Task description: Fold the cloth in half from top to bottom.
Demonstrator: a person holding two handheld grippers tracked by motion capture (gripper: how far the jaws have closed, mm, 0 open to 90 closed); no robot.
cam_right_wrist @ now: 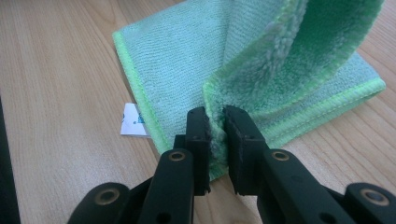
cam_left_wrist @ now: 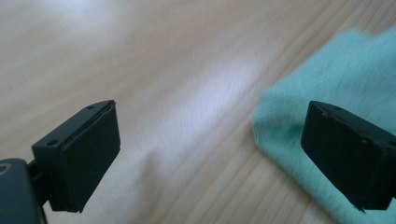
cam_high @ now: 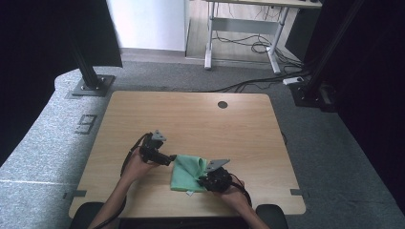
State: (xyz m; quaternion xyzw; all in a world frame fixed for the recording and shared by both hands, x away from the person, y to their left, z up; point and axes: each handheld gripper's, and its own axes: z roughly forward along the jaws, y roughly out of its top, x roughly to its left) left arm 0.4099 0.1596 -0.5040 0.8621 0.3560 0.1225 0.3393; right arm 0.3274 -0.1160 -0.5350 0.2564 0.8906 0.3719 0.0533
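A folded green microfibre cloth (cam_high: 187, 174) lies on the wooden table (cam_high: 200, 119) near its front edge. My right gripper (cam_right_wrist: 216, 122) is shut on a raised edge of the cloth (cam_right_wrist: 261, 60), which curls up and over from the jaws. A white label (cam_right_wrist: 133, 121) pokes out from under the cloth's near edge. My left gripper (cam_left_wrist: 210, 144) stands open just above the table at the cloth's (cam_left_wrist: 345, 93) left corner, one jaw over bare wood and the other over the cloth. In the high view the left gripper (cam_high: 168, 159) meets the cloth's upper left corner; the right gripper (cam_high: 206, 180) holds its lower right.
A dark round grommet (cam_high: 222, 104) sits in the table's far edge. Grey carpet surrounds the table, with black frame posts (cam_high: 88, 71) at the back left and right. Cables (cam_high: 253, 45) lie under a white desk frame farther back.
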